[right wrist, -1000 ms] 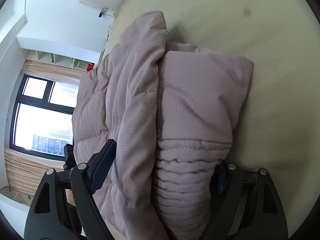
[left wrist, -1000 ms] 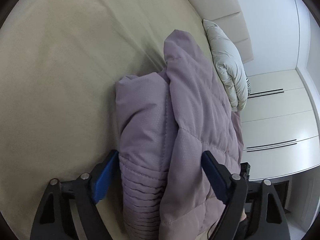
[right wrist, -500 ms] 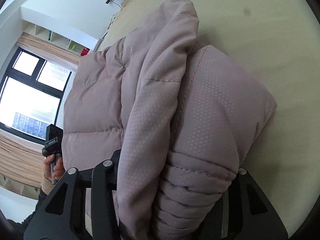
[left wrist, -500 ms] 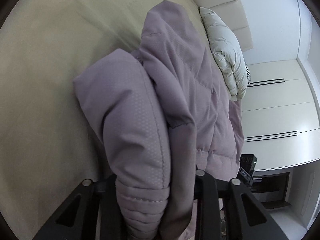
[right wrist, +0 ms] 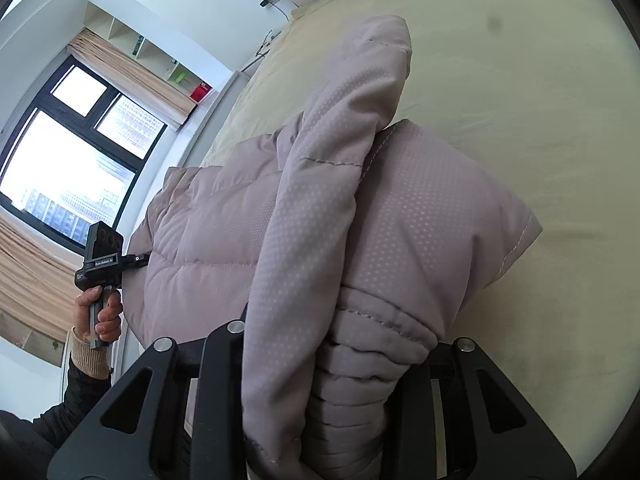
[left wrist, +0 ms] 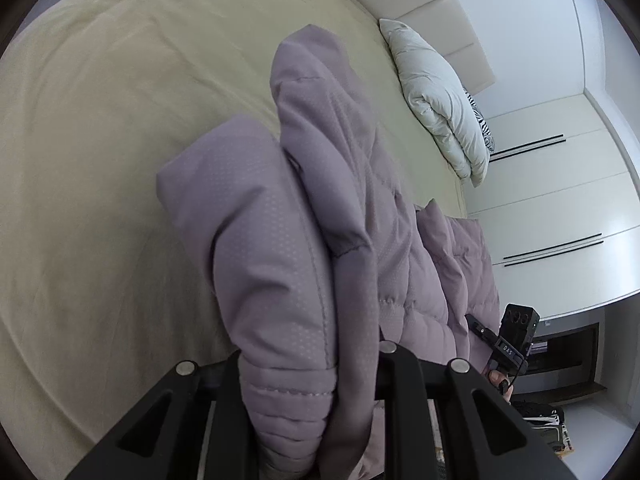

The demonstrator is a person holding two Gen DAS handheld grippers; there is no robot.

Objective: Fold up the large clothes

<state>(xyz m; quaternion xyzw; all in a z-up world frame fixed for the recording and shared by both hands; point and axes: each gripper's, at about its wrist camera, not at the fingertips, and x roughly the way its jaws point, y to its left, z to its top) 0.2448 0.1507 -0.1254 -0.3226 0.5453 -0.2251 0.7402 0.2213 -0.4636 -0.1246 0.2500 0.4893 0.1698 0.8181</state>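
A lilac quilted puffer jacket (left wrist: 344, 216) lies on a beige bed (left wrist: 100, 128), its folded sleeves bunched at each end. My left gripper (left wrist: 308, 364) is shut on one bunched end, ribbed cuff and folded fabric pinched between its black fingers and lifted. My right gripper (right wrist: 336, 344) is shut on the other end of the jacket (right wrist: 360, 208), its ribbed cuff clamped between the fingers. Each gripper shows in the other's view: the right one (left wrist: 512, 344) at the jacket's far edge, the left one (right wrist: 102, 256) held in a hand.
A white pillow (left wrist: 440, 96) lies by the padded headboard (left wrist: 420, 4). White wardrobe doors (left wrist: 560, 216) stand beyond the bed. A window (right wrist: 68, 160) with tan curtains and shelves is on the other side. Beige bed sheet (right wrist: 520, 80) stretches beyond the jacket.
Both grippers went from open around the jacket's ends to shut on them. The bunched ends have risen off the bed and both views have tilted up.
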